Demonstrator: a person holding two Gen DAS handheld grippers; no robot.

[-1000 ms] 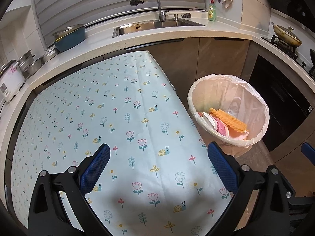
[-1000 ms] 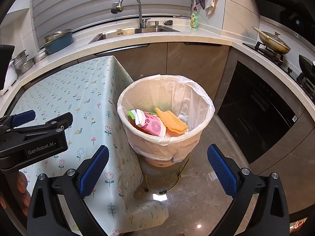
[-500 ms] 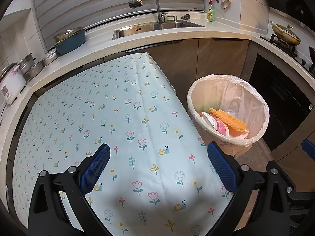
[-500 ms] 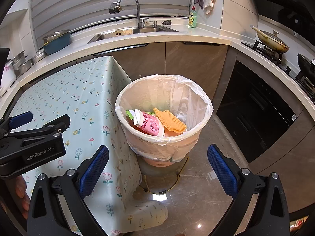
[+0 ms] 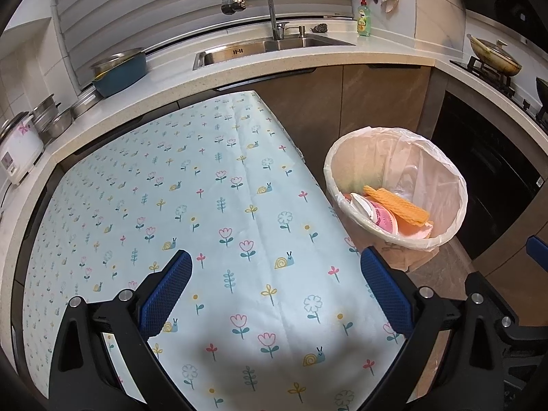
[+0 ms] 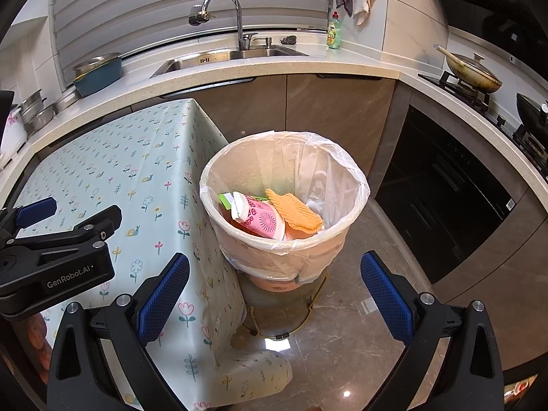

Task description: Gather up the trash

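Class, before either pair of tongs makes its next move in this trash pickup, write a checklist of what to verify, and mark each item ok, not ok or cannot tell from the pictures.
1. Left tongs open and holding nothing: ok.
2. Right tongs open and holding nothing: ok.
3. Trash bin upright beside the table, liner folded over its rim: ok.
4. Room left in the bin above the pink bottle and orange sponge: ok.
5. Tablecloth shows no trash left on top: ok in these views.
6. Trash lying outside both views: cannot tell.
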